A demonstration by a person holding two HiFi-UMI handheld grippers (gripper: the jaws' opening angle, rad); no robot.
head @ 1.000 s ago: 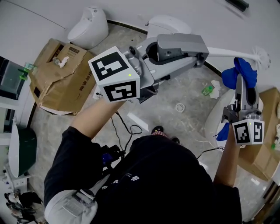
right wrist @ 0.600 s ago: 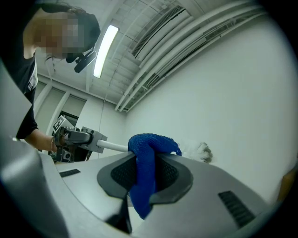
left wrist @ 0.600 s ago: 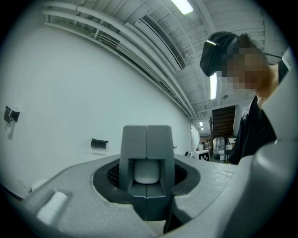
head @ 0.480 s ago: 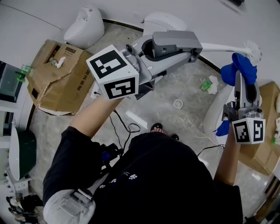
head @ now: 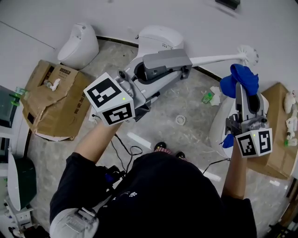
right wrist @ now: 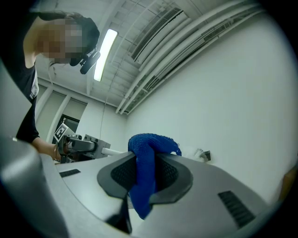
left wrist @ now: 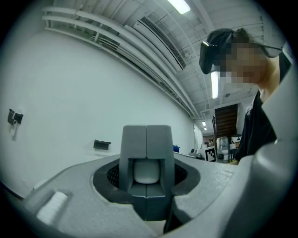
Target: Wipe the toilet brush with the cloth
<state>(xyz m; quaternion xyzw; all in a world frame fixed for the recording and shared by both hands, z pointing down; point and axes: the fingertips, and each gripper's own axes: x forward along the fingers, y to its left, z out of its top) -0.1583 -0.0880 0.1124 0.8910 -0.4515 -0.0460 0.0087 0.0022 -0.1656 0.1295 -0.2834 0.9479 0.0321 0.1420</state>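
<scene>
**Brush in my left tool, blue cloth in my right**

My left tool (head: 185, 68) is clamped on the end of the brush (head: 215, 58). Its grey pads meet around the rounded white tip of the handle. The brush is all white: a thin, straight rod held about level in the air, running out to a round, bristly head close to the pale wall (head: 139, 14).

My right tool (head: 243, 95) is closed on the cloth (head: 240, 78). The cloth is a deep blue, nubbly knit piece that bunches over the jaw tips and hangs in a tail below them. It sits just under the rod, near the head, and I cannot tell whether the two touch.

Both tools are smooth grey, with dark mesh-patterned hollows around the jaws. Each carries a white cube (head: 111, 98) printed with black square markers.

Below is a floor (head: 195, 116) of rough, mottled grey with a small round drain (head: 180, 119). Glossy white toilets (head: 160, 38) stand along the wall. Crumpled brown cardboard boxes (head: 49, 100) lie to the left and right. The left one bears dark print too small to read. My black shirt (head: 177, 195) shows small white paw prints.
</scene>
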